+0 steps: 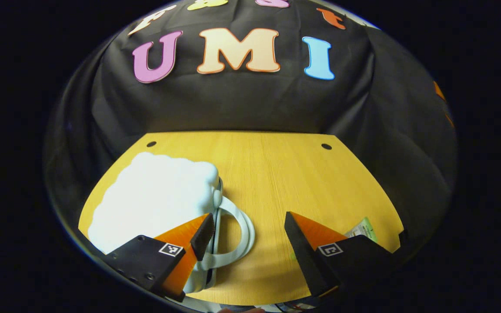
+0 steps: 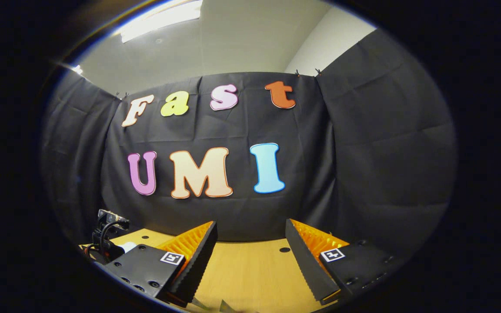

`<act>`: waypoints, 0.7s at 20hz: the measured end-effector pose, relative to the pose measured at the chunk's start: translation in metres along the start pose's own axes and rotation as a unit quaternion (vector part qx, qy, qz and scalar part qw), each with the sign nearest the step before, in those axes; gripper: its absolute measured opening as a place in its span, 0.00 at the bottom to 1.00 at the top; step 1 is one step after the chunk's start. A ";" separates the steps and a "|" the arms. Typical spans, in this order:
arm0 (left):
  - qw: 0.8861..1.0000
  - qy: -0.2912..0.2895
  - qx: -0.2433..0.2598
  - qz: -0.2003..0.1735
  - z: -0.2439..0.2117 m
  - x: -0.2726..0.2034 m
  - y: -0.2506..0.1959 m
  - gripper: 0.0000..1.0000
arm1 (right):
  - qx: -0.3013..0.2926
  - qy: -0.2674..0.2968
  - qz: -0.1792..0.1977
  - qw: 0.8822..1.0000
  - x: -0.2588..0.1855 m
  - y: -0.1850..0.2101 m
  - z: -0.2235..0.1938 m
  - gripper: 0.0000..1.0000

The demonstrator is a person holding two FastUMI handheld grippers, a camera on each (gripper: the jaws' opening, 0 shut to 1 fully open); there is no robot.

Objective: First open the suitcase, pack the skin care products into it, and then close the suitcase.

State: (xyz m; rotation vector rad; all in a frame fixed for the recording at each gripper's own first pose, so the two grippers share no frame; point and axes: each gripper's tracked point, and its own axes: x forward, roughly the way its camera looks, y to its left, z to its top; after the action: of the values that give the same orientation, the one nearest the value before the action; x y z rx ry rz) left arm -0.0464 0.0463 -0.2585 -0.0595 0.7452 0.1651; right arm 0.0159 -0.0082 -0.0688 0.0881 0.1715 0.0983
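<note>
In the left gripper view a small white suitcase [image 1: 155,202] with a bumpy shell lies flat on the left of the yellow wooden table [image 1: 276,174]. Its looped white handle [image 1: 244,237] faces the middle of the table. My left gripper [image 1: 249,216] is open and low over the table, its left finger just above the suitcase's handle side and its right finger over bare wood. A green and white sachet [image 1: 363,228] peeks out beside the right finger. My right gripper [image 2: 251,222] is open, holds nothing, and points at the back wall above the table [image 2: 250,269].
Two dark holes [image 1: 326,146] mark the table's far edge, with black cloth close behind it and on both sides. In the right gripper view a black piece of gear with cables [image 2: 107,237] sits at the lower left.
</note>
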 end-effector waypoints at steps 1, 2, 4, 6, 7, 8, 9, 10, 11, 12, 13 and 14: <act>1.000 0.014 0.002 -0.003 -0.005 0.004 0.000 0.96 | -0.004 0.003 -0.006 1.000 -0.003 -0.001 -0.001 0.97; 1.000 0.028 0.006 -0.007 -0.008 0.010 -0.003 0.97 | -0.010 0.009 -0.012 1.000 -0.005 -0.003 -0.003 0.97; 0.999 0.051 0.011 -0.011 -0.016 0.021 -0.007 0.96 | -0.020 0.023 -0.022 0.999 -0.008 -0.008 -0.011 0.97; 0.997 0.073 0.006 -0.010 -0.024 0.032 -0.008 0.96 | -0.026 0.031 -0.030 0.999 -0.010 -0.011 -0.011 0.97; 0.997 0.082 0.003 -0.008 -0.027 0.036 -0.008 0.96 | -0.030 0.031 -0.034 0.998 -0.011 -0.013 -0.011 0.97; 0.996 0.093 0.002 -0.006 -0.029 0.040 -0.007 0.96 | -0.034 0.032 -0.036 0.998 -0.012 -0.014 -0.010 0.94; 0.994 0.106 0.000 -0.006 -0.033 0.045 -0.007 0.96 | -0.039 0.031 -0.037 0.998 -0.013 -0.014 -0.011 0.94; 0.993 0.116 -0.005 -0.012 -0.036 0.048 -0.009 0.96 | -0.044 0.032 -0.038 0.998 -0.014 -0.014 -0.011 0.94; 0.992 0.123 -0.009 -0.017 -0.038 0.052 -0.011 0.94 | -0.048 0.033 -0.038 0.998 -0.014 -0.013 -0.013 0.97; 0.991 0.134 -0.013 -0.018 -0.041 0.055 -0.010 0.88 | -0.051 0.035 -0.038 0.997 -0.015 -0.012 -0.014 0.97; 0.989 0.145 -0.020 -0.017 -0.046 0.058 -0.009 0.86 | -0.052 0.037 -0.036 0.997 -0.015 -0.011 -0.016 0.97; 0.988 0.151 -0.028 -0.016 -0.048 0.061 -0.009 0.85 | -0.052 0.038 -0.035 0.997 -0.015 -0.010 -0.017 0.97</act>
State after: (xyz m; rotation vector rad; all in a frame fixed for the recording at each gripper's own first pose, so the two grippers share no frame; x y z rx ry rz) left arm -0.0328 0.0402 -0.3351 -0.1527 1.0411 0.1490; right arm -0.0011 -0.0183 -0.0843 -0.0260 0.2457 0.0405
